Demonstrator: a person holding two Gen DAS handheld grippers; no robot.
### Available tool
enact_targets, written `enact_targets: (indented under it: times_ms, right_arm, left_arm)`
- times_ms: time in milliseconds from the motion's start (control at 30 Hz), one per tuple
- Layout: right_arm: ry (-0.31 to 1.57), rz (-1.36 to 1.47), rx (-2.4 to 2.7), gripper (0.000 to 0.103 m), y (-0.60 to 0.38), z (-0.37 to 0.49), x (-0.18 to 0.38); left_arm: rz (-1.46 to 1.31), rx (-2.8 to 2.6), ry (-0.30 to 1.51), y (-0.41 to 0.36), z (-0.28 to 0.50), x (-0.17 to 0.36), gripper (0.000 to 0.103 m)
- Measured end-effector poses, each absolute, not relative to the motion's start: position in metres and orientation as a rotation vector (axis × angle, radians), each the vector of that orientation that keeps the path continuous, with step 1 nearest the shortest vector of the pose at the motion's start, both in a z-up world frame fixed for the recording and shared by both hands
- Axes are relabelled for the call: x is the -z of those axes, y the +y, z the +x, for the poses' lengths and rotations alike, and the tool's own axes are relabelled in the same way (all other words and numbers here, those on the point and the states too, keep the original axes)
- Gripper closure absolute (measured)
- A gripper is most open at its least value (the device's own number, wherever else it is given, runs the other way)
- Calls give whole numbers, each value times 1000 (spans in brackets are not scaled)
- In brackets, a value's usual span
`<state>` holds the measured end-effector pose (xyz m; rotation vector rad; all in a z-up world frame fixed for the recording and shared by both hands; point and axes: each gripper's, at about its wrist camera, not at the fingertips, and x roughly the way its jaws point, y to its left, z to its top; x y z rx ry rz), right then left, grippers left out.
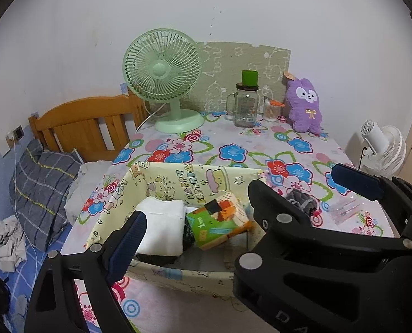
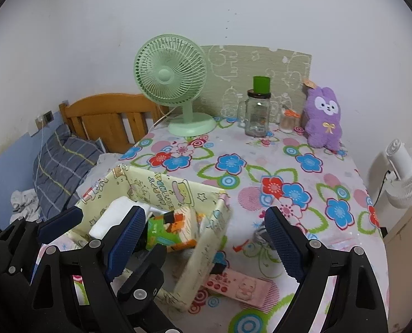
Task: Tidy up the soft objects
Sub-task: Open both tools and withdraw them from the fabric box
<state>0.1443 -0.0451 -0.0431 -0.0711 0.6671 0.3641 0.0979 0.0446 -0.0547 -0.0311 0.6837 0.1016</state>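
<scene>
A cream cartoon-print fabric box [image 1: 178, 177] [image 2: 206, 255] stands on the floral table. Inside it lie a folded white cloth [image 1: 164, 222] [image 2: 117, 213] and a green-orange tissue pack [image 1: 219, 222] [image 2: 172, 227]. A grey rolled sock [image 1: 303, 202] [image 2: 260, 233] lies on the table right of the box. A purple plush bunny [image 1: 303, 105] [image 2: 324, 119] sits at the back right. My left gripper [image 1: 194, 222] [image 2: 92, 222] is open and empty over the box. My right gripper [image 2: 206, 238] [image 1: 311, 183] is open and empty, straddling the box's right wall, with its right finger by the sock.
A green desk fan [image 1: 167, 80], a glass jar with a green cup [image 1: 246, 102] and a small swab jar [image 1: 271, 109] stand at the back. A pink packet [image 2: 242, 288] lies near the front. A bed with pillow [image 1: 44, 183] is left, a white fan [image 1: 383, 147] right.
</scene>
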Motion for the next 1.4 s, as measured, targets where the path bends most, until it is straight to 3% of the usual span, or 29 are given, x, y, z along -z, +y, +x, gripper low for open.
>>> enact_targets:
  times_ms: [800,1400]
  right_arm:
    - [624,-25,-284,13,-121,114,28]
    - [626,-22,-214,13,-185,112,57]
  left_arm:
    - [-1,-73,628,-25,74,39,11]
    - [12,-59,640,-86,81,67,11]
